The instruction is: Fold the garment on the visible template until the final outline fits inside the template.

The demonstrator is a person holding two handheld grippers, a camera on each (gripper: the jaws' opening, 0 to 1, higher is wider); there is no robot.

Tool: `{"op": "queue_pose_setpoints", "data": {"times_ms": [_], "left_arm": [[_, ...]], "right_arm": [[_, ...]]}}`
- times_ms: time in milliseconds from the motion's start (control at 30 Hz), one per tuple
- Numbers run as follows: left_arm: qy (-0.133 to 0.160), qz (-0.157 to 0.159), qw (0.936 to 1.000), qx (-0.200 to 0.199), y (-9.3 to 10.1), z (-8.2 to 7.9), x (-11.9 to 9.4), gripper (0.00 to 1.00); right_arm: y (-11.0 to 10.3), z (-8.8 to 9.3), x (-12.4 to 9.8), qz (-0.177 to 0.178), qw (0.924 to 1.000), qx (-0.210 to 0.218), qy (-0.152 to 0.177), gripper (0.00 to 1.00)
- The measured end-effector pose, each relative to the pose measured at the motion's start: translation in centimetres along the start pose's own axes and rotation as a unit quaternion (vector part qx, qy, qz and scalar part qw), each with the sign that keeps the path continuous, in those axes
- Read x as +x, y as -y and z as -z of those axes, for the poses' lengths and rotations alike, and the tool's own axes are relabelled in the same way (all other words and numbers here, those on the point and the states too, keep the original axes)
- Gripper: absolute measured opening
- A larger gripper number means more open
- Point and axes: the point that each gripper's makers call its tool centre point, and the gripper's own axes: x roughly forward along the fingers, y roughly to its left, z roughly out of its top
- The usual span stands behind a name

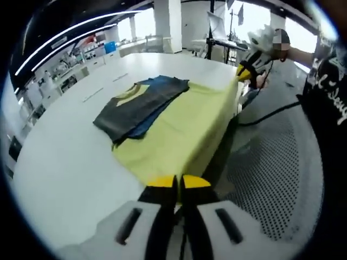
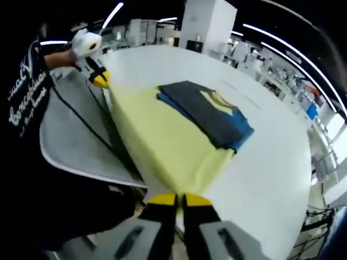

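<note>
A folded dark grey and blue garment (image 1: 143,105) (image 2: 209,111) with a yellow neck patch lies on a pale yellow template sheet (image 1: 184,130) (image 2: 162,141). The sheet covers the white table's near side and droops over its edge. My left gripper (image 1: 179,183) is shut at one near corner of the sheet, and in the right gripper view it sits at the far corner (image 2: 100,78). My right gripper (image 2: 179,200) is shut on the opposite near corner, which the left gripper view places at the far end (image 1: 246,73).
The white table (image 1: 70,162) (image 2: 271,162) stretches wide beyond the sheet. Beside the table edge lies a grey perforated mat (image 1: 271,162) (image 2: 76,141) crossed by a black cable (image 1: 271,114). A person's black sleeve (image 1: 331,92) (image 2: 27,92) is close by.
</note>
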Motion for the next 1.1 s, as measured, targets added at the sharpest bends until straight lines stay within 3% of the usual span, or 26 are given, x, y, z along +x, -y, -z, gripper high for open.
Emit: {"op": "queue_pose_setpoints", "data": {"times_ms": [300,567,633,733,867,1100], "left_arm": [[0.009,-0.024,0.9997,-0.003,-3.1,-2.8,0.0,0.0],[0.037,-0.056,0.9974,-0.025,-6.7,-4.7,0.3,0.0],[0.061,-0.068,0.9951,-0.038,-7.9,-5.4,0.4,0.0],[0.065,-0.079,0.9937,-0.045,-8.5,-6.1,0.4,0.0],[0.071,-0.106,0.9914,-0.027,-10.6,-7.3,0.7,0.0],[0.08,-0.14,0.9869,-0.005,-12.4,-9.8,1.1,0.0]], "right_arm": [[2.7,-2.2,0.4,0.019,0.9997,-0.01,0.006,0.0],[5.6,-4.8,0.5,0.046,0.9985,-0.01,0.027,0.0],[6.4,-5.3,0.6,0.047,0.9985,-0.011,0.026,0.0],[7.7,-6.6,0.7,0.057,0.9978,-0.008,0.033,0.0],[9.2,-8.0,1.0,0.069,0.9967,-0.015,0.039,0.0],[12.1,-10.8,1.1,0.103,0.9927,-0.034,0.053,0.0]]}}
